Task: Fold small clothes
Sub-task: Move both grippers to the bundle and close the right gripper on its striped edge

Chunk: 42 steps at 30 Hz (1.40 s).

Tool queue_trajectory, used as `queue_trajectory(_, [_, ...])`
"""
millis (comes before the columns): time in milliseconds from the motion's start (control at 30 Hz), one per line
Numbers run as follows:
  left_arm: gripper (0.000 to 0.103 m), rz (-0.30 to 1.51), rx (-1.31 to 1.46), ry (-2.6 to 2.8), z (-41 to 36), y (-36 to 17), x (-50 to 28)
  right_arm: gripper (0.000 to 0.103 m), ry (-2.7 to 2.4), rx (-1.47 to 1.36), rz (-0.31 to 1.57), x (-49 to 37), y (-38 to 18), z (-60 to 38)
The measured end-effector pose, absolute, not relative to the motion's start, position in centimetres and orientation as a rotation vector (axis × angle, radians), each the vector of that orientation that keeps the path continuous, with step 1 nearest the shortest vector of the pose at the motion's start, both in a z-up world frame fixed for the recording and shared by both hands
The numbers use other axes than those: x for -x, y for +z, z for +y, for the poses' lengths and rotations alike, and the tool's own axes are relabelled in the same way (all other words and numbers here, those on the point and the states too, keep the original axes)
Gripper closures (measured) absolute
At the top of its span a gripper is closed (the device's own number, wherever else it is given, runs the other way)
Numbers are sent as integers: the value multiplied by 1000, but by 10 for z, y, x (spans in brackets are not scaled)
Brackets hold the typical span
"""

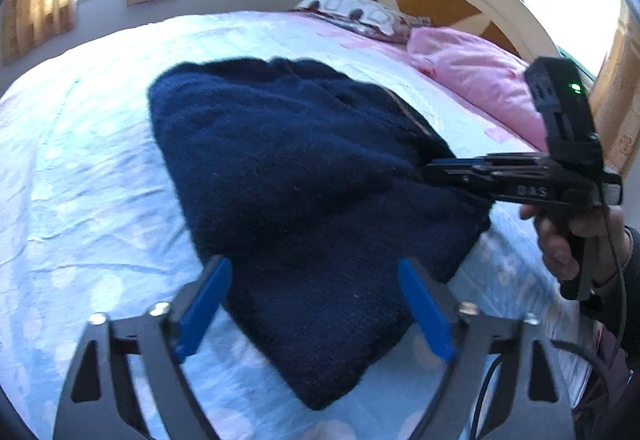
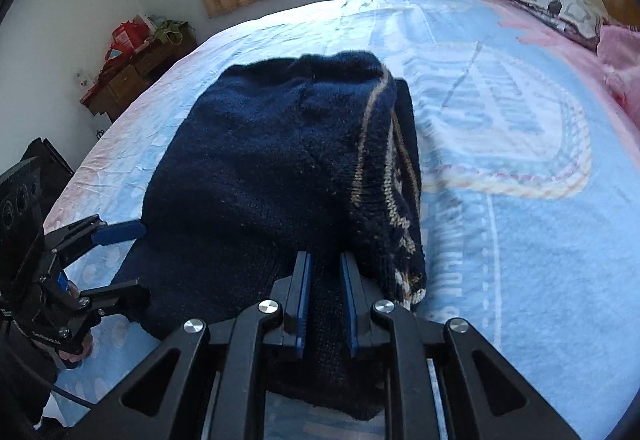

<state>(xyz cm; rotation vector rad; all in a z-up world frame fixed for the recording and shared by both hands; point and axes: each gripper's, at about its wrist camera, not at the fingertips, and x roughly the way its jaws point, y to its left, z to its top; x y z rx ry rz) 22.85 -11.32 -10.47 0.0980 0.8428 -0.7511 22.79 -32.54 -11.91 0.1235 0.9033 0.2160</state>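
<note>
left tool [image 1: 316, 304] wide open over folded navy knit sweater [image 1: 288, 176]; right tool [image 2: 325, 304] slightly parted, sweater between.

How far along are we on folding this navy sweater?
Done: the navy sweater lies doubled into a compact bundle on the bed. In hand: nothing; the left gripper is wide open, the right gripper slightly open over it. Left: perhaps neatening.
</note>
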Motion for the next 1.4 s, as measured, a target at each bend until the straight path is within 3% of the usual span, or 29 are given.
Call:
queue_trajectory(67, [3,816,-62,-731,-106,-100,-232,48,228,-96,865,-227,-104,-320])
queue_trajectory(100, [1,809,-48,-721,-103,-98,-235,45,233,-86,844,-227,-95,-317])
queue_trajectory(333, [1,846,-20,-603,-93,-105,-260,45,261,-9,797,-279,-63,-281])
queue_trajectory(600, [1,813,-69,-472,-104,-93,-316,46,88,22,972,-362,-114,-292])
queue_trajectory(700, [0,857,-159,-431,-118,-115,-332,45,69,-22,979,-364,-122,-306])
queue_trajectory(867, [0,882,-17,-470,-108,-130,-339,38,97,-109,980,-366,-132,-330])
queue_trajectory(1233, [0,880,12,-488,-87,-105,-296,37,137,-282,882,-339,-103,-361])
queue_trajectory(1400, [0,919,12,-517,-98,-111,-287,37,97,-290,922,-342,-111,-389])
